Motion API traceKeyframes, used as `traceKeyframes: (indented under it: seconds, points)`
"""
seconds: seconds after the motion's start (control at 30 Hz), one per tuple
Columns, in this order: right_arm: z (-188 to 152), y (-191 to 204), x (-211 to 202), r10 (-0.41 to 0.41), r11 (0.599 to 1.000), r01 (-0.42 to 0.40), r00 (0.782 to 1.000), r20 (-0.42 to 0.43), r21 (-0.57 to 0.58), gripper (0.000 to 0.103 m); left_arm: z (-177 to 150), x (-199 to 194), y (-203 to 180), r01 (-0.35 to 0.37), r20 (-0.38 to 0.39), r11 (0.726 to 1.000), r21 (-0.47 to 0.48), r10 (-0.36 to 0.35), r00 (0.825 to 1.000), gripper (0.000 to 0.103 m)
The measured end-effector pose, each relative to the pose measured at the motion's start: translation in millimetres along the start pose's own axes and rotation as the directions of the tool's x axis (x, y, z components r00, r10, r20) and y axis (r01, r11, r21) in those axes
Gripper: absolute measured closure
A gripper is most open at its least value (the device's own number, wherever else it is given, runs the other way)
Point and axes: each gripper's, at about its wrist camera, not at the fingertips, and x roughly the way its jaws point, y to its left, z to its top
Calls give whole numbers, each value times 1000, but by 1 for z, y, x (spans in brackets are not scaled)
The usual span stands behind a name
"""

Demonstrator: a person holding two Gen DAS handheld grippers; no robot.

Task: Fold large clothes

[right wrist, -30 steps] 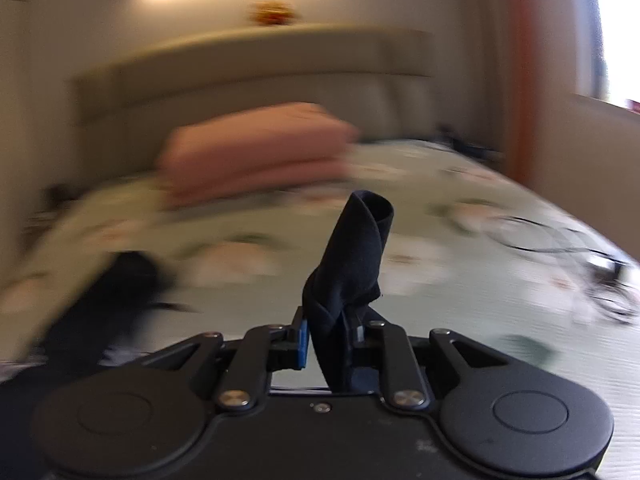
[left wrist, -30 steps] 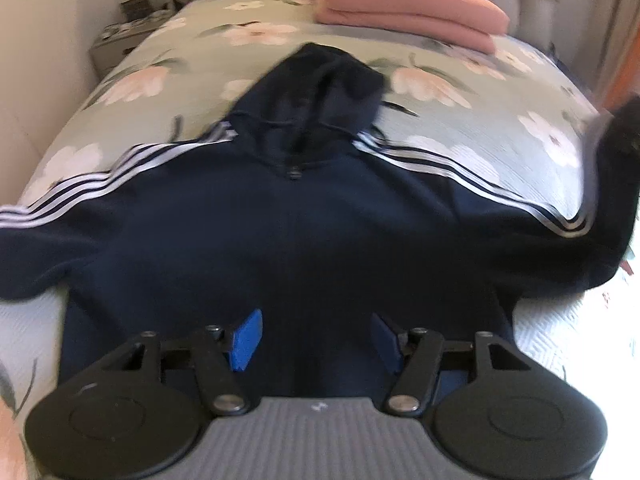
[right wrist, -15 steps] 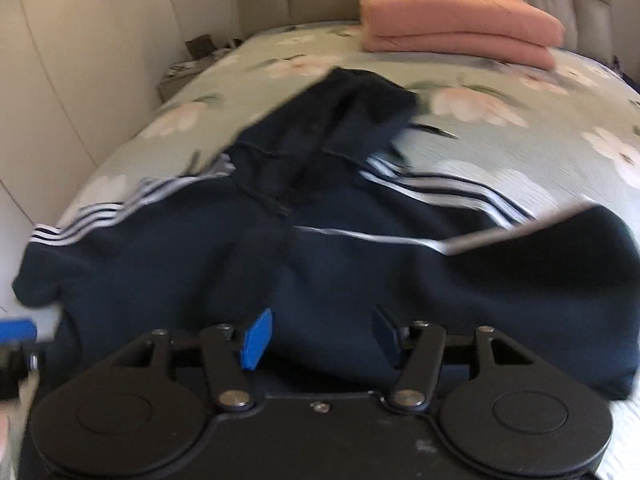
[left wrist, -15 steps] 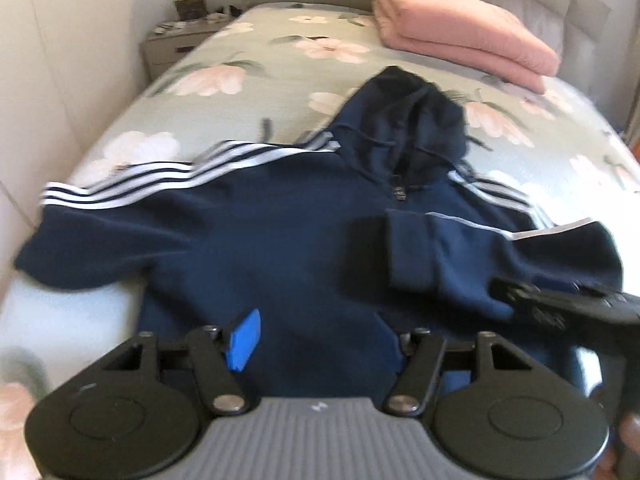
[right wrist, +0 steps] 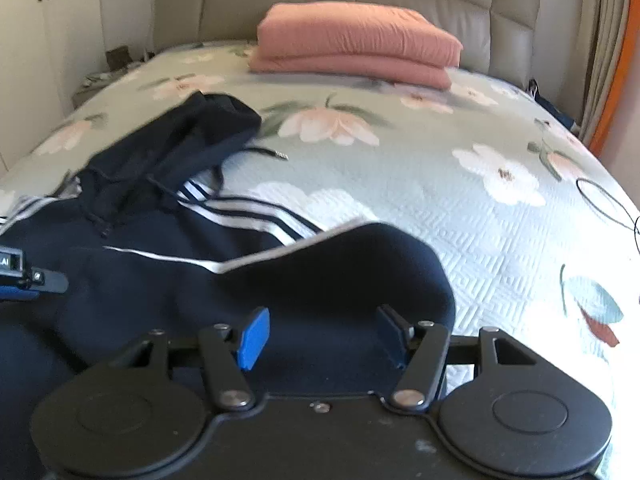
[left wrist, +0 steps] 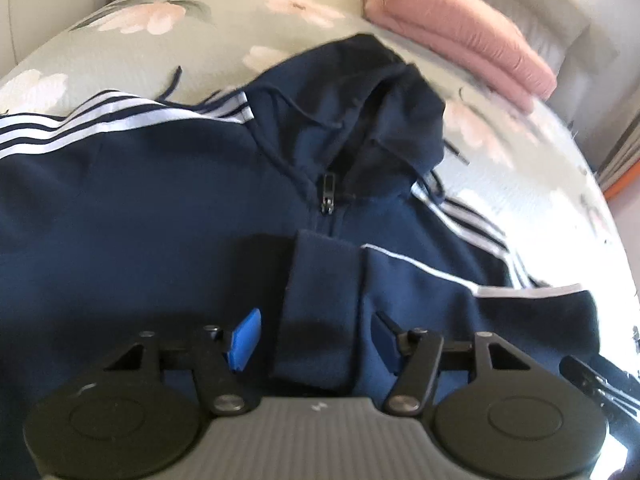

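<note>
A: Item: navy hoodie (left wrist: 140, 208), flat on the bed (right wrist: 460, 216), front up. Landmark: its zip pull (left wrist: 329, 192).

B: Sleeves?

A: One sleeve (left wrist: 420, 300) folded across the chest, cuff just below the zip pull; the other lies spread out to the zip's far side. Hood (left wrist: 384, 92) beyond it, towards the pink blanket (right wrist: 356, 50).

B: Claws?

A: Left claw (left wrist: 316, 338) apart, empty, over the cuff. Right claw (right wrist: 320, 336) apart, empty, at the sleeve's fold.

B: Risks?

A: Likely the folded sleeve slides off (soft fabric, nothing pinning it) if a claw drags the body beneath; a pinch could also catch the drawstring (right wrist: 264, 153).
</note>
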Motion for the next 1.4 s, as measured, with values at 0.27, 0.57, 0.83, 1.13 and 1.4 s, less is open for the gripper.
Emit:
traceKeyframes:
  seconds: [0.27,0.57,0.83,1.13,1.4]
  points:
    - [-7,28,9,-96,995,96,995,-36,-24,35,-6,12,-20,19,13,990,140,-21,1000,93]
    - [2,77,-32,-169,985,168,986,3,26,35,45,-85,38,52,200,971,233,-101,975,93]
    - [2,118,-5,-182,981,186,980,-80,55,30,43,-42,135,-79,96,974,211,60,994,93]
    - [60,63,32,-227,953,229,973,-34,198,33,46,-77,154,-99,240,983,157,59,969,93]
    - [38,69,89,-233,955,262,953,-192,141,37,36,-44,172,-143,166,970,197,111,980,82]
